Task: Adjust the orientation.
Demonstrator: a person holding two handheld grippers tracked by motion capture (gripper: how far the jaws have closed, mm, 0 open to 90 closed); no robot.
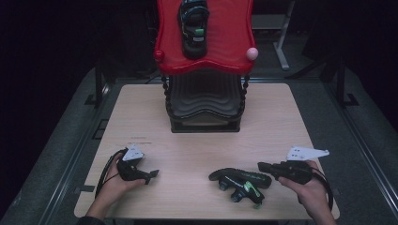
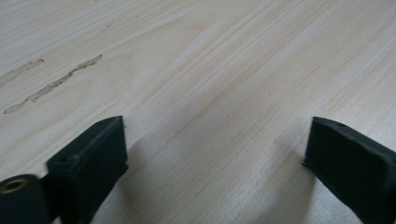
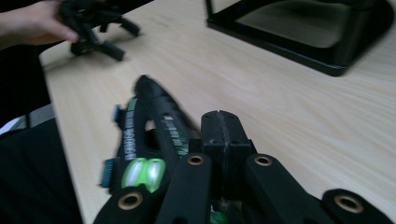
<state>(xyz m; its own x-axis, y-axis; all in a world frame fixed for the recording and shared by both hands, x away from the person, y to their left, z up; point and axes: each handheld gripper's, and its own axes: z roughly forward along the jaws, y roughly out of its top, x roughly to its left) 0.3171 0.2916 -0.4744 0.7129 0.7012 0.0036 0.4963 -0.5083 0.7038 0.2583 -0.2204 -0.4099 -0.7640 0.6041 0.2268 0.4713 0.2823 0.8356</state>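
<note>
The black-and-green sandal (image 1: 240, 182) lies on its side on the wooden table (image 1: 277, 126), near the front edge and right of centre. Its long axis runs roughly left to right across the table, one rounded end toward the table's middle, the other toward the right gripper (image 1: 264, 166), and its green-marked straps face the front edge. In the right gripper view the sandal (image 3: 147, 140) sits just left of the jaws, its length running away from the camera.

The right gripper's jaws are pressed together with nothing between them, their tips just beside the sandal's near end; whether they touch it I cannot tell. The right hand (image 1: 310, 191) holds it close to the table's front right corner.

The left gripper (image 1: 151, 175) rests low over the front left part of the table, jaws spread wide over bare wood, held by the left hand (image 1: 115, 183).

Between the two grippers the tabletop is open. Farther back, at the middle of the far side, stands a black rack (image 1: 204, 105) with a red shelf (image 1: 230, 42) on top, and a second sandal (image 1: 193, 26) lies on that shelf pointing front to back.
</note>
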